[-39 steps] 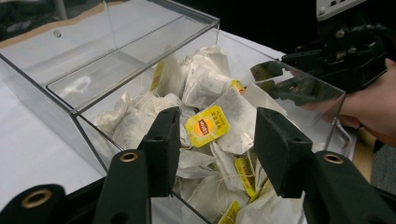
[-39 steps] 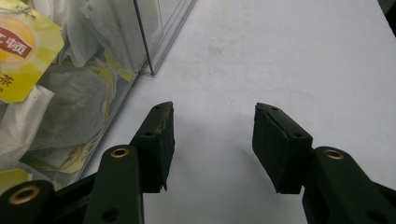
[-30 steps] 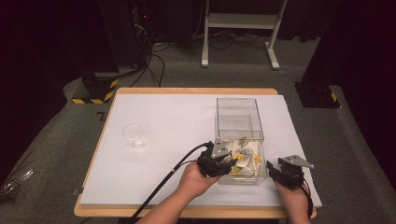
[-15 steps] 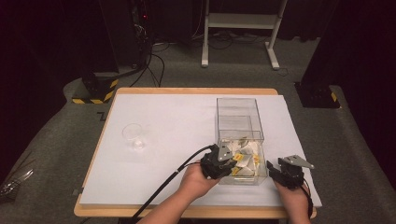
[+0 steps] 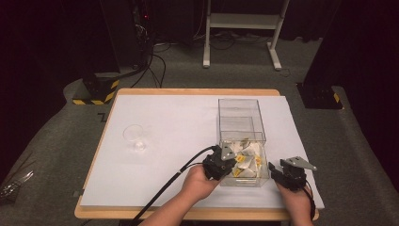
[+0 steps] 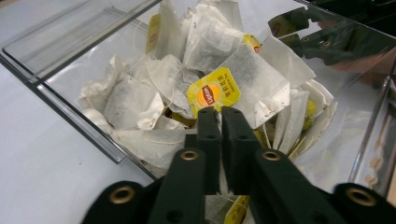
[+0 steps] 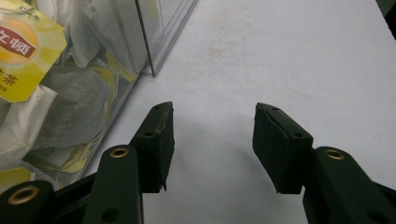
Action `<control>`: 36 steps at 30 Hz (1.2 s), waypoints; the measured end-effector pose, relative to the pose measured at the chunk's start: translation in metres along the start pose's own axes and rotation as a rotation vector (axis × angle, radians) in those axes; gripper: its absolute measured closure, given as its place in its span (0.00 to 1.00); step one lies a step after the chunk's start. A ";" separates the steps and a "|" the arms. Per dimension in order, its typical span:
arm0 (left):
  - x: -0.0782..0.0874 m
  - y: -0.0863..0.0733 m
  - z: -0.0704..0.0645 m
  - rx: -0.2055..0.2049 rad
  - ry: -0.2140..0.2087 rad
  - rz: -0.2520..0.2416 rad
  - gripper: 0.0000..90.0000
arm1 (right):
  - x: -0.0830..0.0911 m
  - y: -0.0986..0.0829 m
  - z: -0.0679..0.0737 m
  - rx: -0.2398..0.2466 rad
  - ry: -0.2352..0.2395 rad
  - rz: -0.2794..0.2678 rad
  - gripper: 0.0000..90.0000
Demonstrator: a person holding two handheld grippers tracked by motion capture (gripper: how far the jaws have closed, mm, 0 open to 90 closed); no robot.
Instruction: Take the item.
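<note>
A clear plastic box (image 5: 238,101) stands at the table's right, its near half full of white tea bags (image 5: 246,159) with yellow tags. My left gripper (image 5: 222,164) reaches into the box over its near left wall. In the left gripper view the jaws (image 6: 220,111) are shut, their tips on the lower edge of a yellow tag (image 6: 213,92) on top of the pile (image 6: 140,98). My right gripper (image 5: 274,170) rests open on the white table cover just right of the box. Nothing lies between its fingers (image 7: 212,116), and the box wall (image 7: 154,42) is at their left.
A small clear cup (image 5: 134,136) stands on the white cover (image 5: 179,122) at the left. The far half of the box holds nothing. A white frame (image 5: 242,21) and cables lie on the floor beyond the table.
The left gripper has edged slightly right and deeper into the box. The right gripper has stayed still.
</note>
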State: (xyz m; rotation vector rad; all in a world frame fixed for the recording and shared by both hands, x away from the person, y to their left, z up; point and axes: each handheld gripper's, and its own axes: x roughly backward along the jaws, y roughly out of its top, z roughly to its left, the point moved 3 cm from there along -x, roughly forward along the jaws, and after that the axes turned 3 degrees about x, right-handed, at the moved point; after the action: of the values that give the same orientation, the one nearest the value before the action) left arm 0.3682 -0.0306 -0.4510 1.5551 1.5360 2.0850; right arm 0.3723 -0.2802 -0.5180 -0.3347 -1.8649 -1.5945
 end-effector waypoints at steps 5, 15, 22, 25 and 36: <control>0.002 -0.002 0.001 0.012 -0.006 -0.029 1.00 | 0.000 0.000 0.000 -0.003 0.002 -0.002 0.54; 0.014 0.003 -0.003 0.003 0.002 -0.131 1.00 | 0.000 0.000 0.000 0.001 0.001 -0.002 0.54; 0.026 0.008 -0.003 0.004 0.009 -0.211 1.00 | 0.000 0.000 0.000 -0.001 0.001 -0.002 0.54; 0.029 0.009 -0.003 0.012 0.005 -0.233 1.00 | 0.000 0.000 0.000 0.001 0.001 -0.003 0.54; 0.041 0.015 -0.003 0.026 -0.005 -0.317 1.00 | 0.000 0.000 0.000 0.000 0.000 -0.002 0.54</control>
State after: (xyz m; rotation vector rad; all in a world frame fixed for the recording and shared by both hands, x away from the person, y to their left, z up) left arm 0.3537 -0.0149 -0.4135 1.2259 1.6858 1.8904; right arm 0.3721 -0.2806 -0.5179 -0.3328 -1.8653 -1.5964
